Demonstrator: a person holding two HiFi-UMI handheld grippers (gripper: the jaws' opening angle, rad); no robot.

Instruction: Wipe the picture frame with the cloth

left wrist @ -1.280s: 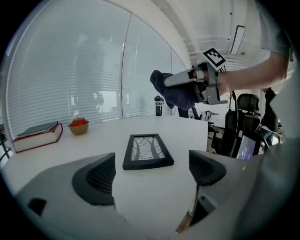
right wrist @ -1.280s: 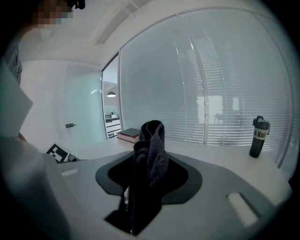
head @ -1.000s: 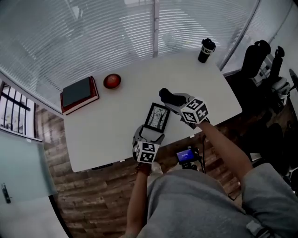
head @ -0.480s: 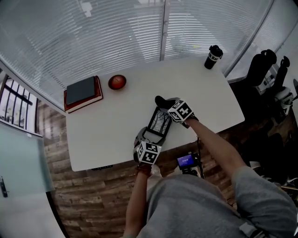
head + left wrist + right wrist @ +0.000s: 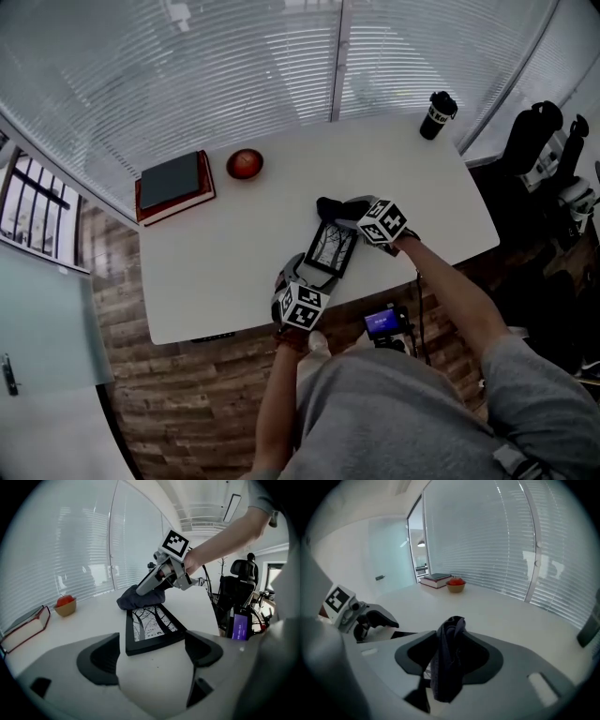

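A black picture frame [image 5: 330,251] with a tree print lies on the white table [image 5: 234,244]. Its near end [image 5: 150,641] sits between the jaws of my left gripper [image 5: 305,275]. Those jaws have just been closing and now touch both side edges. My right gripper [image 5: 344,212] holds a dark cloth [image 5: 327,206] down on the frame's far end. The cloth [image 5: 447,663] stands bunched between its jaws, which have just been opening a little but still pinch it. In the left gripper view the cloth [image 5: 133,599] covers the frame's far edge under the right gripper [image 5: 143,587].
A dark book [image 5: 173,183] on a red one and a bowl with a red fruit [image 5: 246,163] sit at the table's far left. A black cup [image 5: 438,114] stands at the far right corner. Office chairs [image 5: 539,131] are off to the right. Blinds run behind the table.
My right gripper has come down and left with the cloth, from above the table beside the frame onto the frame's far end. My left gripper has stayed at the near end.
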